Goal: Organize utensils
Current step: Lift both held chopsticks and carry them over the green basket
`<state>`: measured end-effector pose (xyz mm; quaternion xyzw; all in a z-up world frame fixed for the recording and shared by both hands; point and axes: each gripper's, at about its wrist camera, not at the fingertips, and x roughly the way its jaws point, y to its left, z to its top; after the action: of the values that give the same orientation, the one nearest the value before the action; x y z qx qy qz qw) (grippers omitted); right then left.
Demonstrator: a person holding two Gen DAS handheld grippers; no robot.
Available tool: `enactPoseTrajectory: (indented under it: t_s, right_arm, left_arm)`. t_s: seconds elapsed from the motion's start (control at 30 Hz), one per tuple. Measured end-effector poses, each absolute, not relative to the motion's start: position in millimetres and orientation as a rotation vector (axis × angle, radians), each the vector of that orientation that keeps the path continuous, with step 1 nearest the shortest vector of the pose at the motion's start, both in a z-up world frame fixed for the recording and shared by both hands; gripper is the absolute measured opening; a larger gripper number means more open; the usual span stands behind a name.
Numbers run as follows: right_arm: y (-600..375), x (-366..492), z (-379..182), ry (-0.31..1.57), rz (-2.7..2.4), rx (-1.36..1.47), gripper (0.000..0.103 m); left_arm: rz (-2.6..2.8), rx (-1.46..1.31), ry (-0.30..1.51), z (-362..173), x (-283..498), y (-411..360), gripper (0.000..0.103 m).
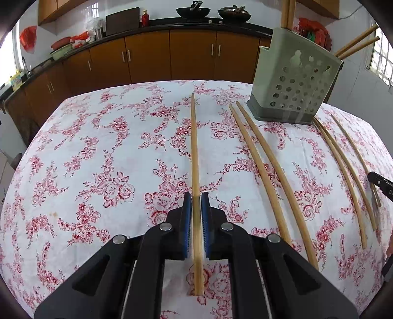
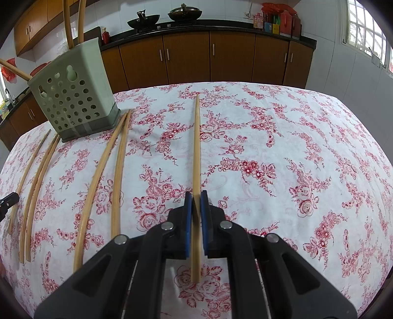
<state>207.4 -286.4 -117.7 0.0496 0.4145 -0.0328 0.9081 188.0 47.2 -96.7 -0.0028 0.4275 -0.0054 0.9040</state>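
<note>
While angled down toward the tablecloth [image 1: 98, 147], both fingers [image 1: 186, 220] [image 2: 188, 218] apparently pinch chopsticks [image 1: 195, 159] [image 2: 196, 152].

Pale wooden chopsticks [image 1: 260, 169] lie lengthwise on the floral cloth beside a perforated grey-green holder [image 1: 294, 81] with chopsticks upright inside.

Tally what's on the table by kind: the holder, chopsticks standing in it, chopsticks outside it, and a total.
Holder: 1
Chopsticks in it: 4
Chopsticks outside it: 6
Total: 11
</note>
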Motion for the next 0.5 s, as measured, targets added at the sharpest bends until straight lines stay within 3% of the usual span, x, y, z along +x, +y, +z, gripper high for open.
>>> enactPoseTrajectory:
  t_s: [0.5]
  right_arm:
    - [-289,199,-116,0.856,-0.057,0.109,0.009]
  left_arm:
    - [0.013,-0.039,0.884,-97,176,51,0.01]
